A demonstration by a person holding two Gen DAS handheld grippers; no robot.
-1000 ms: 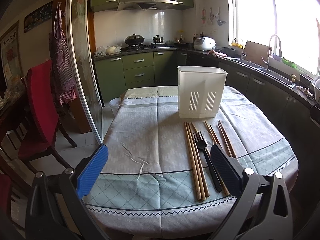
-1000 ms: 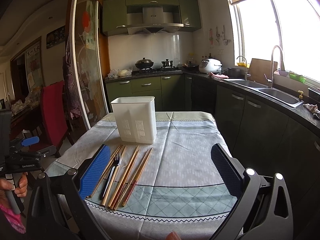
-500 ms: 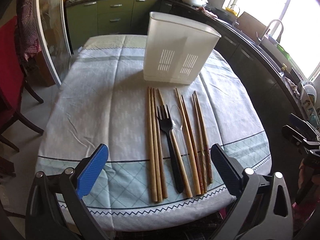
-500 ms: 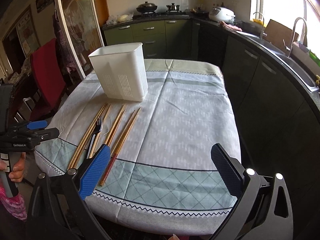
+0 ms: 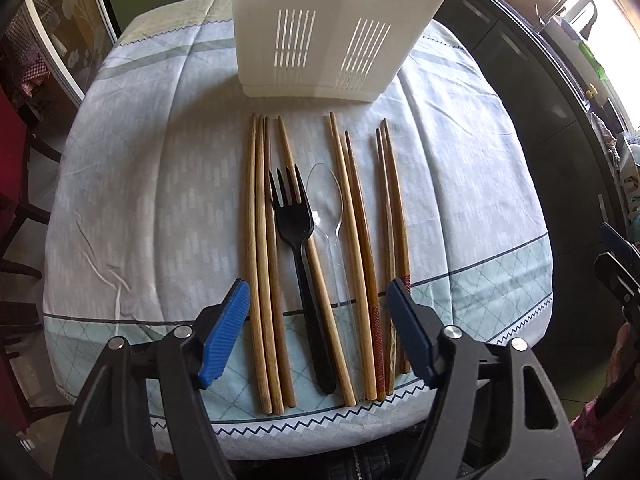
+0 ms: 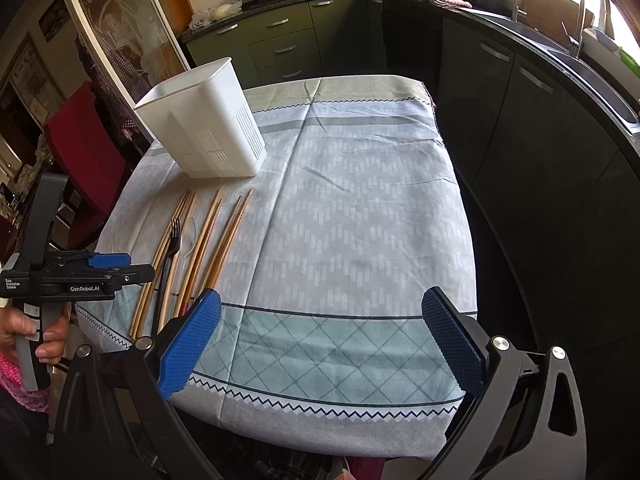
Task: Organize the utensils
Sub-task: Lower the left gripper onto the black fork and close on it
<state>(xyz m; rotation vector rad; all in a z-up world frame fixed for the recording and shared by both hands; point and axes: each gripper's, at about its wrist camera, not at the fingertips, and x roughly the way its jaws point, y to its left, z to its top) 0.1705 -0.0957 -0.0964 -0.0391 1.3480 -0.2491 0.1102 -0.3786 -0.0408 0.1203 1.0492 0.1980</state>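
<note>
A white slotted utensil holder (image 5: 332,28) stands at the far side of the table; it also shows in the right wrist view (image 6: 204,124). In front of it lie several wooden chopsticks (image 5: 260,256), a black plastic fork (image 5: 298,248) and a clear plastic spoon (image 5: 330,216), side by side. My left gripper (image 5: 318,308) is open and empty, hovering over the utensils' near ends. My right gripper (image 6: 320,320) is open and empty above the table's near right part. The left gripper also shows in the right wrist view (image 6: 116,268).
The table (image 6: 360,220) wears a pale blue patterned cloth. Dark kitchen cabinets (image 6: 520,120) and a sink run along the right. A red chair (image 6: 84,140) stands at the left.
Both grippers have tilted down and moved closer to the table. The left gripper now hovers over the utensils' near ends. Both stay open.
</note>
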